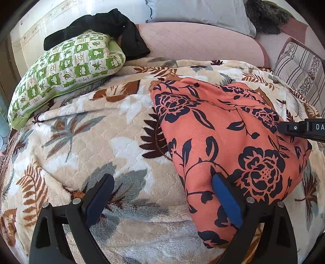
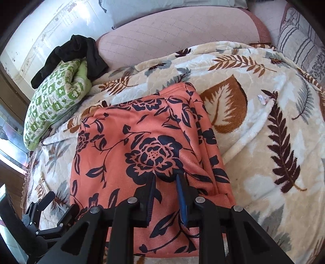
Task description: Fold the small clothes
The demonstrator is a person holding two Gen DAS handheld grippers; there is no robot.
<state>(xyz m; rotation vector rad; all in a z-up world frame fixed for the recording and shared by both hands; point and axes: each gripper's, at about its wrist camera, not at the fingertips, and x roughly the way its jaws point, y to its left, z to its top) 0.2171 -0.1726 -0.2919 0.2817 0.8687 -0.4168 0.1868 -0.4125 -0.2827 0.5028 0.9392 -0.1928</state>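
Observation:
An orange garment with a dark floral print [image 1: 223, 142] lies folded on the leaf-patterned blanket [image 1: 101, 132]; it also fills the middle of the right wrist view [image 2: 142, 146]. My left gripper [image 1: 162, 178] is open wide at the garment's left edge, its right finger [image 1: 225, 195] resting over the cloth and its left finger [image 1: 101, 193] over the blanket. It also shows at the lower left of the right wrist view [image 2: 50, 205]. My right gripper [image 2: 165, 178] hovers over the garment with its jaws partly open and nothing between them. Its tip shows at the right edge of the left wrist view [image 1: 288, 128].
A green-and-white checked pillow [image 1: 65, 69] with a black garment [image 1: 105, 26] on it lies at the far left. A pink quilted cushion [image 1: 193, 40], a pale blue pillow [image 1: 199, 12] and a striped pillow [image 1: 300, 71] line the back. Leaf blanket [image 2: 264, 132] spreads to the right.

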